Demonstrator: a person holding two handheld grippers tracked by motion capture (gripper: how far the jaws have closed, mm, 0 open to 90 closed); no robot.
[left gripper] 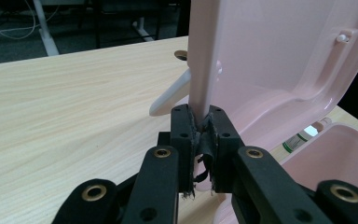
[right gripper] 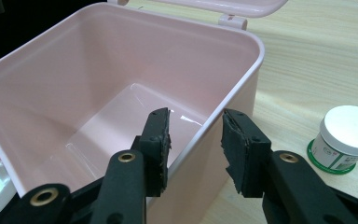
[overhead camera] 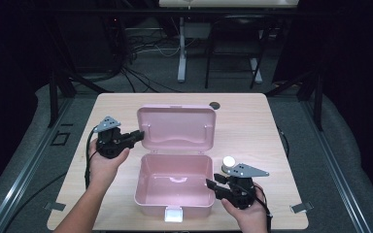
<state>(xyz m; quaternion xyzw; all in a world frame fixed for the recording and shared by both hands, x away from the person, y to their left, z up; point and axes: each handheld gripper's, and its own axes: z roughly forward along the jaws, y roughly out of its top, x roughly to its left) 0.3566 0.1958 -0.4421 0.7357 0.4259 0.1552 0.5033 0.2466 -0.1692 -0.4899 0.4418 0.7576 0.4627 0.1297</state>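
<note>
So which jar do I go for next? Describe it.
Find the pink box in the middle of the table. Just off its right wall, beside the right gripper, stands a small round jar: white screw lid, green band at its foot.

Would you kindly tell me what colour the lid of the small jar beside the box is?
White; the jar shows best in the right gripper view.

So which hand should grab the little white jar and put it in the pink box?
The right. The right gripper is open, straddling the box wall, with the jar just beside it. The left gripper is clamped on the lid, holding it up.
</note>
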